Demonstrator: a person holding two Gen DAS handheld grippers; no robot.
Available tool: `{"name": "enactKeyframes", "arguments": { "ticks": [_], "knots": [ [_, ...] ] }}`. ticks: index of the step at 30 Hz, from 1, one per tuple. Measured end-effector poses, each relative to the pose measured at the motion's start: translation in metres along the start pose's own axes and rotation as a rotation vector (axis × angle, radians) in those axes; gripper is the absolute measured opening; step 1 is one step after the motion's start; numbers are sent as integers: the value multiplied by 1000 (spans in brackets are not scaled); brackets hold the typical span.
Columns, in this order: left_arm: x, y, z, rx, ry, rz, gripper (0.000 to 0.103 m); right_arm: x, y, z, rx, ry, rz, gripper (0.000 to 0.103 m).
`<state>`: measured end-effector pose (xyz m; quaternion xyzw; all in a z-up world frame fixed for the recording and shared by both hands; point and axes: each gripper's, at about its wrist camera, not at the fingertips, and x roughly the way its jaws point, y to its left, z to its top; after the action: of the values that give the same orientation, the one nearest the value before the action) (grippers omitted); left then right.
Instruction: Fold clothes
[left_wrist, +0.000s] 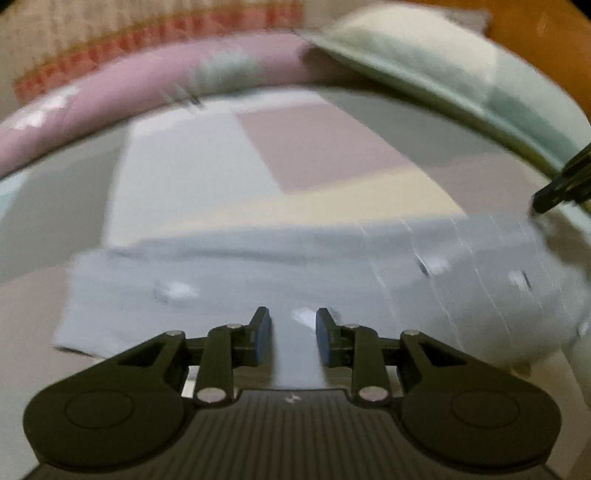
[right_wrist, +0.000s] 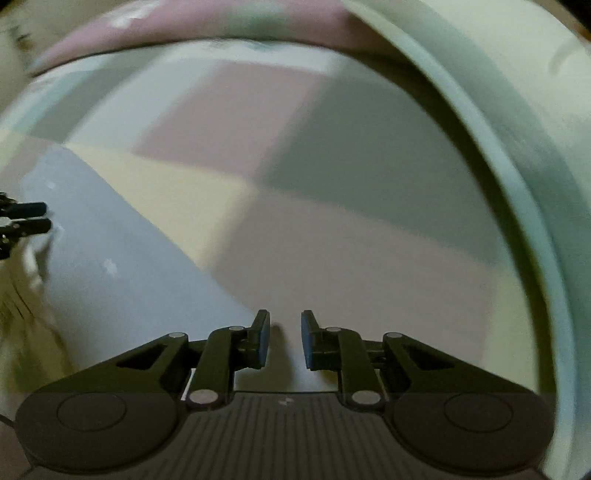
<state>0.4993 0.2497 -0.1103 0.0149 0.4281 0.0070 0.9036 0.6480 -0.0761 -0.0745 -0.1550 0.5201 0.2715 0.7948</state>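
Note:
A pale blue-grey garment (left_wrist: 258, 266) with small white prints lies flat across a pastel patchwork sheet (left_wrist: 314, 147). My left gripper (left_wrist: 293, 317) hovers over its near part, open, with nothing pinched between the blue pads. The black tip of the right gripper (left_wrist: 561, 184) shows at the right edge, by the garment's far right end. In the right wrist view, my right gripper (right_wrist: 285, 321) is open over the bare sheet (right_wrist: 332, 240), just right of the garment (right_wrist: 110, 240). The left gripper (right_wrist: 26, 218) shows at that view's left edge. Both views are motion-blurred.
A pink rolled blanket (left_wrist: 129, 85) lies along the far side of the sheet. A pale green pillow (left_wrist: 424, 55) sits at the far right and curves along the right side (right_wrist: 498, 110). Behind them are a woven cover with a red band (left_wrist: 147, 44) and orange wood (left_wrist: 554, 29).

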Motion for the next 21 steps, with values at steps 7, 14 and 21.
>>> {"name": "enactKeyframes", "arguments": {
  "ticks": [7, 14, 21],
  "knots": [
    [-5, -43, 25, 68, -8, -33, 31, -18, -36, -54, 131, -8, -31, 26],
    [23, -86, 25, 140, 81, -100, 33, 3, -56, -72, 320, -109, -81, 31],
    [10, -96, 27, 169, 46, -62, 32, -20, -61, -56, 275, -188, -111, 32]
  ]
}}
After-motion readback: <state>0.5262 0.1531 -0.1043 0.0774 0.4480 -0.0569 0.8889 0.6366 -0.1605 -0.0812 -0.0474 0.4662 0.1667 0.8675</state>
